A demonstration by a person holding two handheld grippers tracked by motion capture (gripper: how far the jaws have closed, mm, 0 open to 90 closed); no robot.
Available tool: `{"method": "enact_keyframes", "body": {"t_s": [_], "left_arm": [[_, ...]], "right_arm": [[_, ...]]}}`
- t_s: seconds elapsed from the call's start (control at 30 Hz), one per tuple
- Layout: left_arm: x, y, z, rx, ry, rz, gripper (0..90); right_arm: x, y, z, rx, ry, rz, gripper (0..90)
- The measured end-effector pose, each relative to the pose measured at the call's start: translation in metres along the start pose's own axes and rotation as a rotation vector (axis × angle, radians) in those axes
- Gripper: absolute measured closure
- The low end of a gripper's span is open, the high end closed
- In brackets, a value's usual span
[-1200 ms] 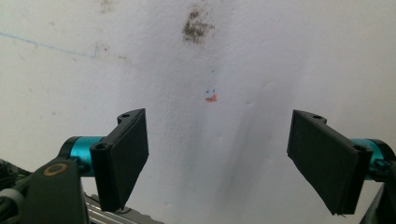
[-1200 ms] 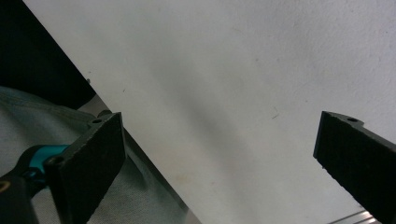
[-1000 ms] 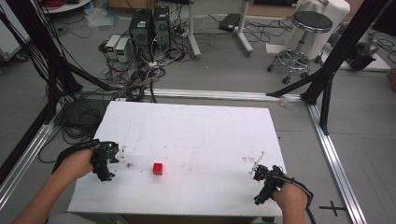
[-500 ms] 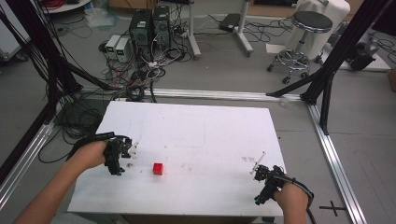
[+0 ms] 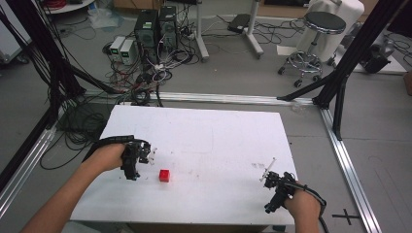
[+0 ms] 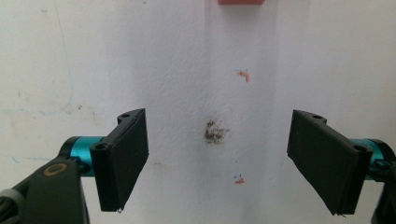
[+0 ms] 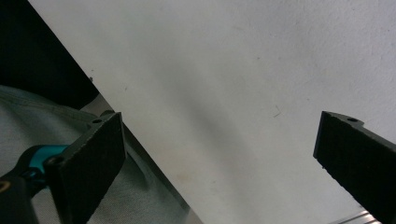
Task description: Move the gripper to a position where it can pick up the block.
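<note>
Cube [image 5: 164,175] sits near the table's [image 5: 214,131] near-left, just right of your left gripper [image 5: 137,162]; jaws wide, empty. Right gripper [image 5: 273,190], near-right edge, seems wide too

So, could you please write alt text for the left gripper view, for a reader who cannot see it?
Two black rectangular fingers of the left gripper stand wide apart over a white table surface, with nothing between them. A small dark smudge marks the table between the fingers, and the lower edge of a small red cube shows at the top.
</note>
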State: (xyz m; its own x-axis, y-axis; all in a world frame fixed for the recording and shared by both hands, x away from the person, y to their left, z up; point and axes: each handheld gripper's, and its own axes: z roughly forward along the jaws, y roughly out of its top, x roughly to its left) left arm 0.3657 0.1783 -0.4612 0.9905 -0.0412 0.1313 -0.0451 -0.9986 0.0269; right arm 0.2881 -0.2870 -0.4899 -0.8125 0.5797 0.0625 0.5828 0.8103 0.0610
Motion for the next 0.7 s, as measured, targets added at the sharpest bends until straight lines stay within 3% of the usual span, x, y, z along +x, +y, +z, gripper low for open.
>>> {"method": "enact_keyframes", "body": {"t_s": [0.43,0.7], "left_arm": [[0.001,0.032,0.009,0.009,-0.028,0.080,20.9],[0.000,0.043,0.018,0.018,-0.041,0.092,20.9]], "right_arm": [[0.000,-0.001,-0.001,-0.006,0.004,0.007,1.7],[0.000,-0.002,-0.002,-0.014,0.004,0.006,1.7]]}}
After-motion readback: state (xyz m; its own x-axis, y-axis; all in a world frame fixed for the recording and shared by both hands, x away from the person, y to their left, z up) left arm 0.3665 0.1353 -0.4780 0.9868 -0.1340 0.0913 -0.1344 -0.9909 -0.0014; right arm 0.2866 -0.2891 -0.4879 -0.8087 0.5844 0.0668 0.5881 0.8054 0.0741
